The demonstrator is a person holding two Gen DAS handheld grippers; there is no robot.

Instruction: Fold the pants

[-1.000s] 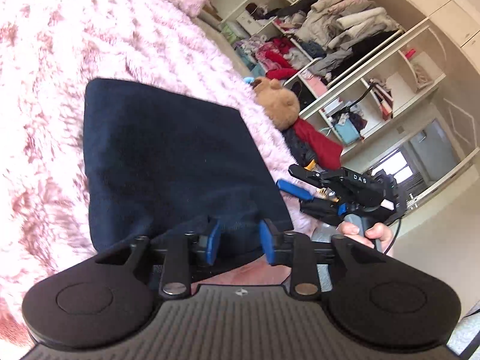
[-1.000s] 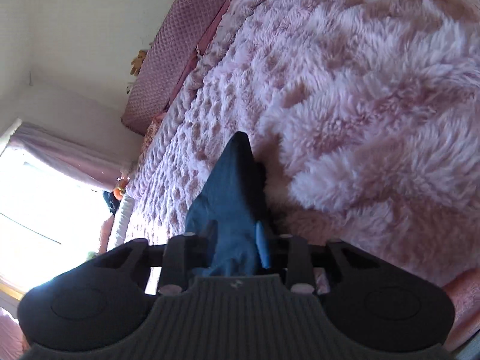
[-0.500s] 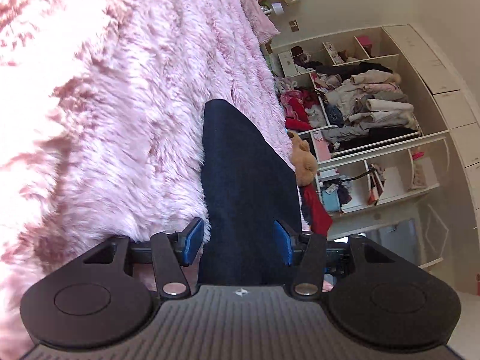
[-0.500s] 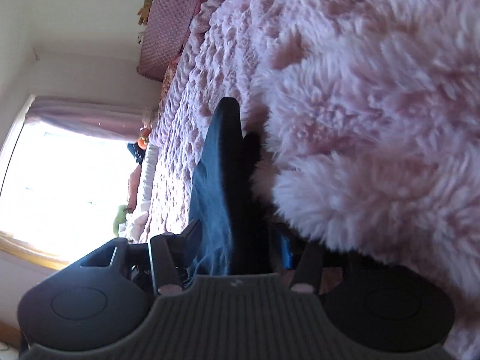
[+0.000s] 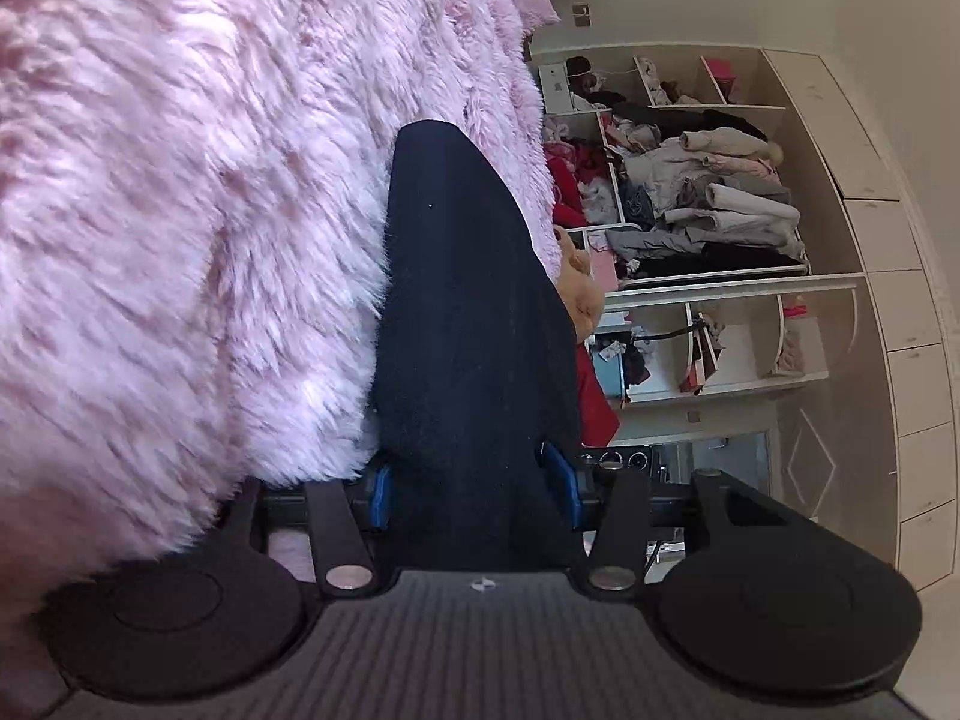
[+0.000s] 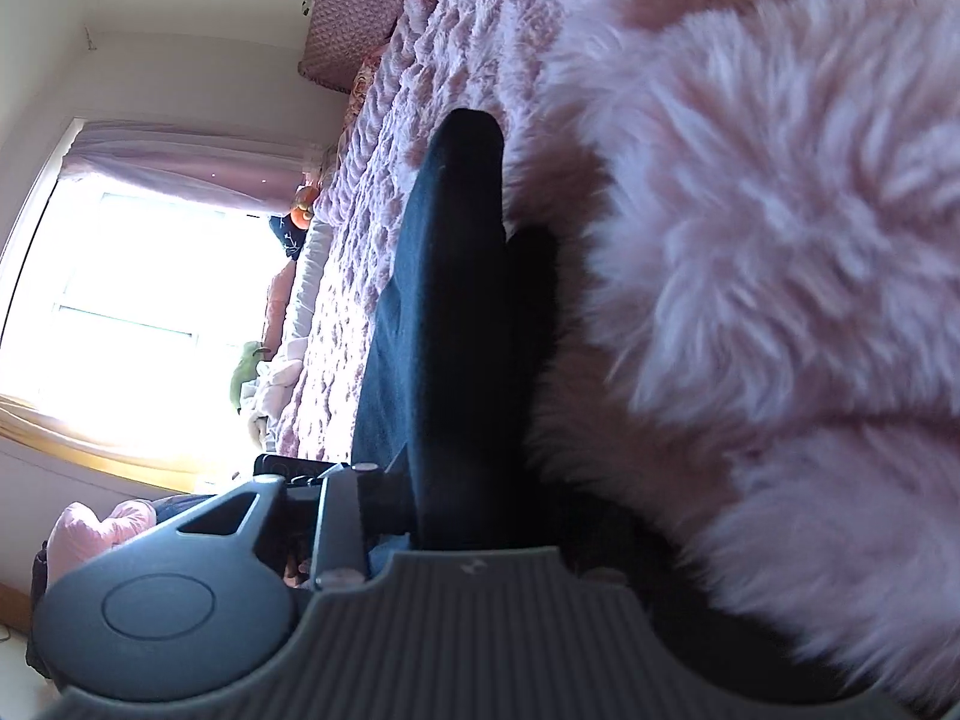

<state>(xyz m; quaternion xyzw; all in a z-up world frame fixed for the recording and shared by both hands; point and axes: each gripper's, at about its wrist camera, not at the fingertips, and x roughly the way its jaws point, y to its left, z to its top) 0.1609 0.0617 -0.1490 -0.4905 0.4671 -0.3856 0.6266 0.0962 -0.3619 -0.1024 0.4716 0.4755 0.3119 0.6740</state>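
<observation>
The dark navy pants lie folded on the fluffy pink blanket. In the left wrist view my left gripper is rolled on its side at the blanket's edge, its blue pads wide apart on either side of the near end of the pants. In the right wrist view the pants run between the fingers of my right gripper. Its right finger is buried in the blanket pile. The jaws look apart around the thick fold.
Open wardrobe shelves full of clothes stand beyond the bed's edge, with a brown teddy bear beside the bed. A bright window and a pink headboard cushion lie past the far end of the bed.
Both grippers have rolled sideways and pushed low into the blanket at the near end of the pants. The left jaws have opened wider around the cloth.
</observation>
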